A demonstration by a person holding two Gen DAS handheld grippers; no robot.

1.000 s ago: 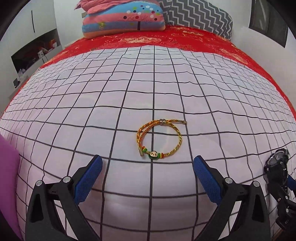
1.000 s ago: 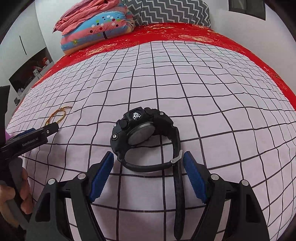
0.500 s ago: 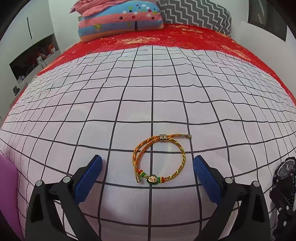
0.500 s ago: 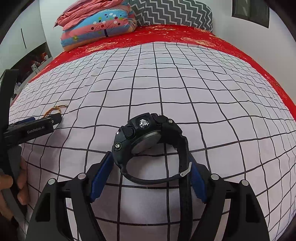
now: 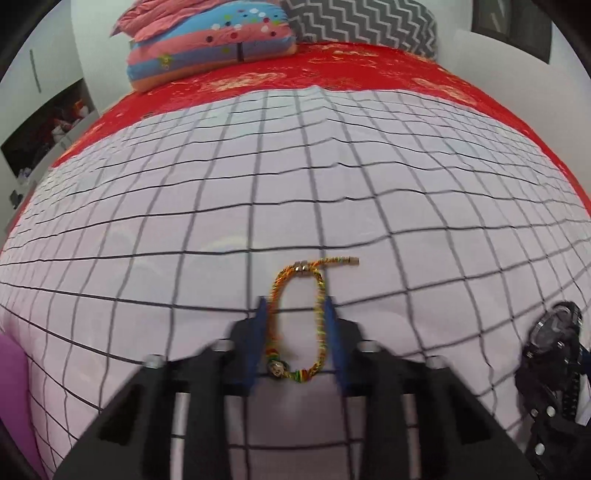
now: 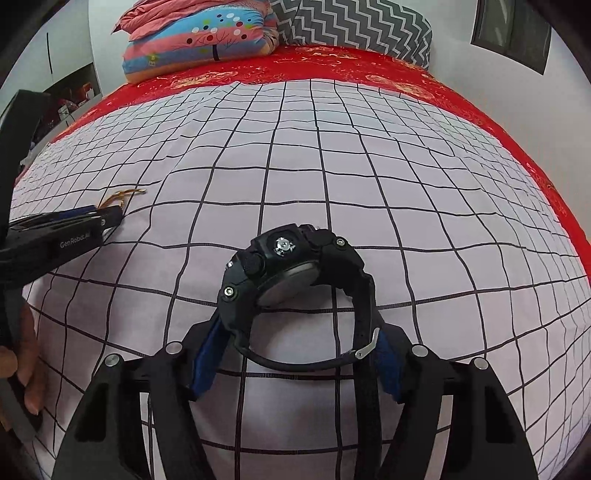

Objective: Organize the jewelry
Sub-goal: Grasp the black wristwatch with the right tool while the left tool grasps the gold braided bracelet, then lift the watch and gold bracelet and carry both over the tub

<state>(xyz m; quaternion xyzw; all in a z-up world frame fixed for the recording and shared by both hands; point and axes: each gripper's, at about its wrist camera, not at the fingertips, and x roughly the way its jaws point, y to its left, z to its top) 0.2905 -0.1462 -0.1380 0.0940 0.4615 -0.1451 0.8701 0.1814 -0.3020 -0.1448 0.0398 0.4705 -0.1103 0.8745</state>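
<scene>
A woven yellow-red-green bracelet (image 5: 297, 321) with a small charm lies on the white checked bedspread. My left gripper (image 5: 295, 314) has closed in on it, its blue pads pressing the loop's two sides into a narrow oval. A black sports watch (image 6: 291, 280) stands on its side on the bedspread. My right gripper (image 6: 295, 347) has its blue pads against the watch case on the left and the strap on the right. The watch also shows at the right edge of the left wrist view (image 5: 554, 350). The left gripper and the bracelet's end (image 6: 122, 194) show at the left of the right wrist view.
The white checked bedspread (image 6: 332, 166) covers a bed with a red sheet (image 6: 332, 66) behind it. A striped pillow (image 5: 210, 55) and a grey zigzag pillow (image 5: 362, 22) lie at the head. A purple object (image 5: 14, 398) sits at the lower left.
Both grippers moved forward and closed. The left one squeezed the bracelet's loop narrow. The right one closed onto the watch.
</scene>
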